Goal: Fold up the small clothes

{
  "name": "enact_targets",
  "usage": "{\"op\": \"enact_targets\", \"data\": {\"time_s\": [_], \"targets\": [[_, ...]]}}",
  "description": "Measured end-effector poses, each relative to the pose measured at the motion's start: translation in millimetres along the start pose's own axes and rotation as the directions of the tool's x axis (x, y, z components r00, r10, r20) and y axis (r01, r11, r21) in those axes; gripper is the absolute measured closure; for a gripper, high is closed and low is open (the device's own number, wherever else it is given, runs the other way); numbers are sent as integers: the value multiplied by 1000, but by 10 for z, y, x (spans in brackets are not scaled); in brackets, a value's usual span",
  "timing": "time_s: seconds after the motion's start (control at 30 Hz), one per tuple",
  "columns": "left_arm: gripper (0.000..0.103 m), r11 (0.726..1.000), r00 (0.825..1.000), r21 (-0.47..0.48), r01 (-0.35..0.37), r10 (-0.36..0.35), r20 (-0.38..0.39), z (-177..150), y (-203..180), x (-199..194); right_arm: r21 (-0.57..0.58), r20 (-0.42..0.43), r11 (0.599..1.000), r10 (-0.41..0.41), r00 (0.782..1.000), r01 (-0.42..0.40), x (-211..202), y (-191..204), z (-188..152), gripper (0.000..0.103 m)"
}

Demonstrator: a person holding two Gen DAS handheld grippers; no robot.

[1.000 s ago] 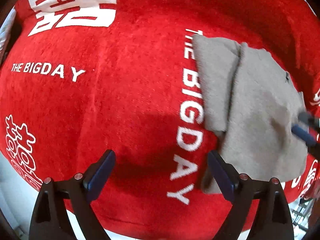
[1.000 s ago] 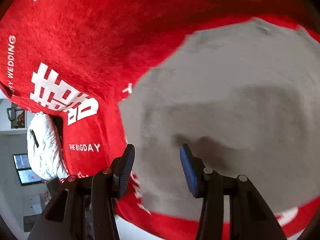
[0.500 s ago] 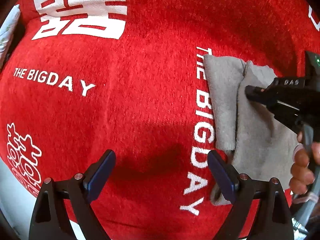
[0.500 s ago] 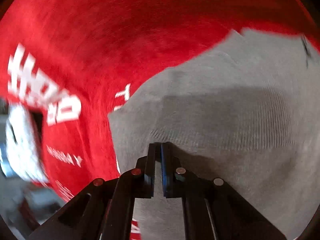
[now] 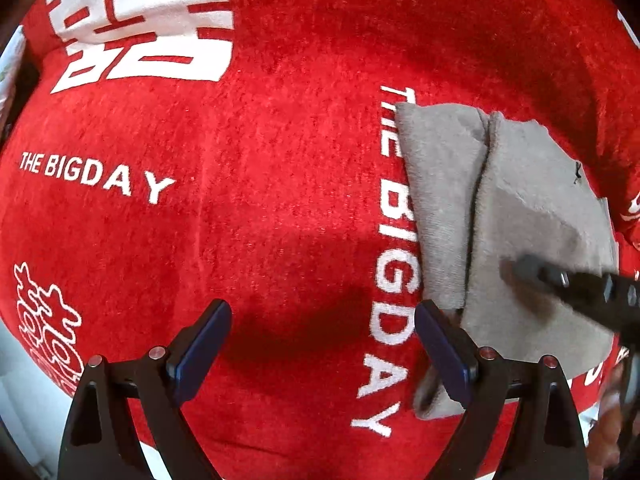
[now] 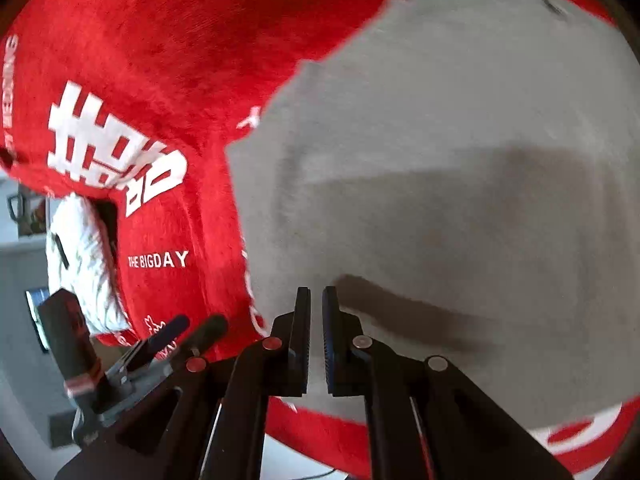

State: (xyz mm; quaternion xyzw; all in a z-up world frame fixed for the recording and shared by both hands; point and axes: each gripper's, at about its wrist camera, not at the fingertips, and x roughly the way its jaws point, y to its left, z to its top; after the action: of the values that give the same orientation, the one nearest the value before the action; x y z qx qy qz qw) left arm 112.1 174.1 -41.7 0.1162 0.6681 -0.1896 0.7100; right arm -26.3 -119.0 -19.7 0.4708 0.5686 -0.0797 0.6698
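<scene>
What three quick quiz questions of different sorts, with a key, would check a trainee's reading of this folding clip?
1. True or false: the left gripper has its fingers spread wide over bare red blanket.
2. Which words are printed in white on the blanket? A) HAPPY HOME B) THE BIGDAY C) GOOD LUCK
3. Fill in: the right gripper is ____, with nothing between its pads.

Key:
1. True. The grey cloth lies off to one side, just past one finger.
2. B.
3. Shut. Its tips sit over the grey cloth, which shows one layer overlapping another; whether they touch it I cannot tell.
</scene>
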Motion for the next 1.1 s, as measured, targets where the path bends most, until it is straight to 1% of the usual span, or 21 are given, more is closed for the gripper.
{"op": "enact_targets", "data": {"time_s": [0.17, 0.23, 0.27, 0.3, 0.33, 0.37, 0.4, 0.53, 0.63, 0.7, 0.87, 0.93, 1.0, 1.1], "targets": [[10, 1000, 1000, 25, 3, -3, -8, 0, -78, 10, 83, 17, 996, 11, 1000, -12, -191, -347, -241, 96], [10, 999, 1000, 41, -3, 4, -11, -23, -123, -2, 104, 20, 994, 20, 1000, -22, -244, -441, -293, 93], [10, 998, 1000, 58, -12, 13, -11, -27, -161, 1, 118, 22, 993, 26, 999, -28, -271, -488, -328, 86], [10, 998, 1000, 68, -16, 17, -10, -29, -186, 2, 128, 25, 991, 28, 999, -31, -290, -520, -353, 71], [10, 997, 1000, 77, -20, 21, -9, -34, -210, -2, 137, 33, 990, 28, 999, -32, -316, -553, -379, 62], [10, 996, 1000, 85, -23, 24, -10, -32, -237, 4, 144, 47, 989, 29, 998, -35, -349, -583, -412, 46], [10, 996, 1000, 91, -23, 24, -12, -30, -257, 9, 147, 59, 988, 31, 998, -39, -376, -600, -432, 37], [10, 995, 999, 99, -20, 22, -25, -36, -327, 28, 174, 75, 981, 71, 995, -83, -436, -694, -530, 36], [10, 994, 999, 108, -17, 20, -32, -41, -377, 51, 207, 82, 969, 118, 990, -133, -422, -786, -608, 36], [10, 993, 999, 115, -5, 10, -42, -51, -410, 65, 224, 79, 963, 134, 988, -149, -399, -841, -667, 36], [10, 992, 998, 124, 14, -6, -59, -60, -462, 96, 295, 88, 931, 197, 976, -214, -316, -998, -847, 36], [10, 993, 997, 121, 16, -7, -75, -70, -487, 105, 323, 100, 918, 210, 973, -231, -273, -1065, -920, 36], [10, 995, 997, 104, 4, 4, -79, -49, -468, 138, 353, 100, 903, 223, 970, -245, -209, -1142, -987, 36], [10, 997, 997, 69, 29, -24, -70, 3, -431, 153, 385, 133, 874, 265, 955, -296, -138, -1208, -1055, 36]]}}
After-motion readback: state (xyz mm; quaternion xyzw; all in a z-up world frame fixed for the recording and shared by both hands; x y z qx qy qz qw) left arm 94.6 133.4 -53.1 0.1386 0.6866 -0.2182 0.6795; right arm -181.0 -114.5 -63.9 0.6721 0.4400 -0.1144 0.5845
